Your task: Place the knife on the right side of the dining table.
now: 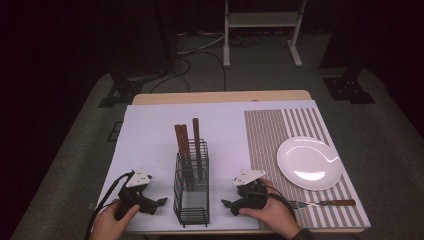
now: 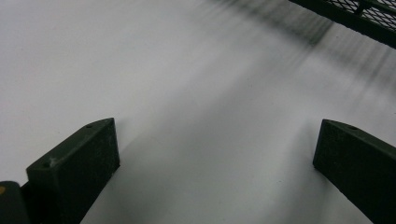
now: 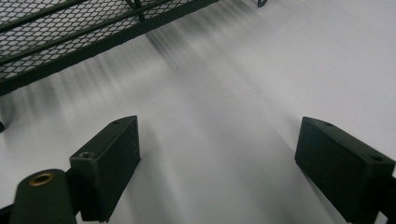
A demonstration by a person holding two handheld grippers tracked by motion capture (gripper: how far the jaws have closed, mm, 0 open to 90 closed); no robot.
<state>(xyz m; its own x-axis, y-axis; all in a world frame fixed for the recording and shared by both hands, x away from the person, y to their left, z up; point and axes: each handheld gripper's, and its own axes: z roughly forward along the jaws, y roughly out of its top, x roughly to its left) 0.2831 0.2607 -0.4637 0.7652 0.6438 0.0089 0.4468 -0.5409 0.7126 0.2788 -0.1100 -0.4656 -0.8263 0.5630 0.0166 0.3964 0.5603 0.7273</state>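
Both claws rest on the white surface point(image 1: 150, 130), flanking the black wire caddy point(image 1: 191, 192): the left claw point(image 1: 161, 202) just left of it, the right claw point(image 1: 226, 204) just right, each gaping wide with nothing between its jaws. Three wooden-handled utensils point(image 1: 186, 142) stand upright inside the caddy. It looks light, so a sideways tug on a handle could tip it.
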